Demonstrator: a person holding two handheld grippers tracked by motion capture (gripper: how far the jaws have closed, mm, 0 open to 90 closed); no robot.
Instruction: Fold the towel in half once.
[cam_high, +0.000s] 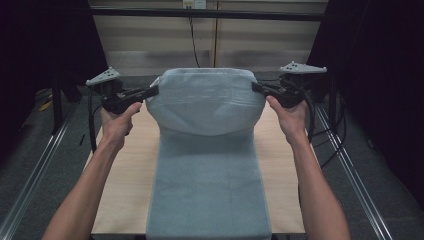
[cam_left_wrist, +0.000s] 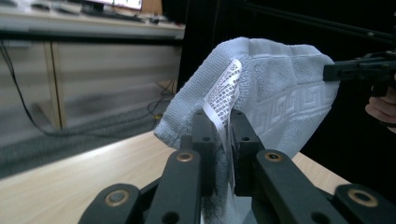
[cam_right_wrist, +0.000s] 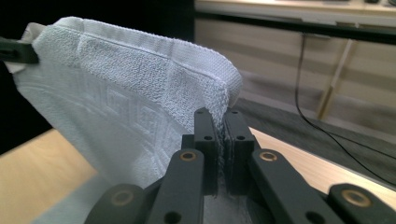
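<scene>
**Towel lifted by both far corners, fold in the balance**

A pale blue towel (cam_high: 207, 150) lies lengthwise down the middle of the wooden worktop (cam_high: 130, 175). Its far end is raised off the surface and bellies back toward the person, while the near part lies flat, running to the 6 o'clock edge.

The left gripper (cam_high: 152, 91) pinches the far corner at about 10 o'clock, jaws closed tight on the cloth. In the left gripper view the care label (cam_left_wrist: 224, 95) sits right at the bite, caught between the jaws with the towel hem. The right gripper (cam_high: 256, 87) holds the opposite corner at about 2 o'clock, jaws closed on a thin slice of hem (cam_right_wrist: 223, 116).

Risks, as I judge them:
- The left hold may be partly on the slick label, so that corner could slip free under tension.
- The right bite looks shallow; a sideways pull could strip the hem out.
- Uneven travel of the two hands toward 6 o'clock would land the fold skewed.
- Dragging low could bunch the flat part.
</scene>
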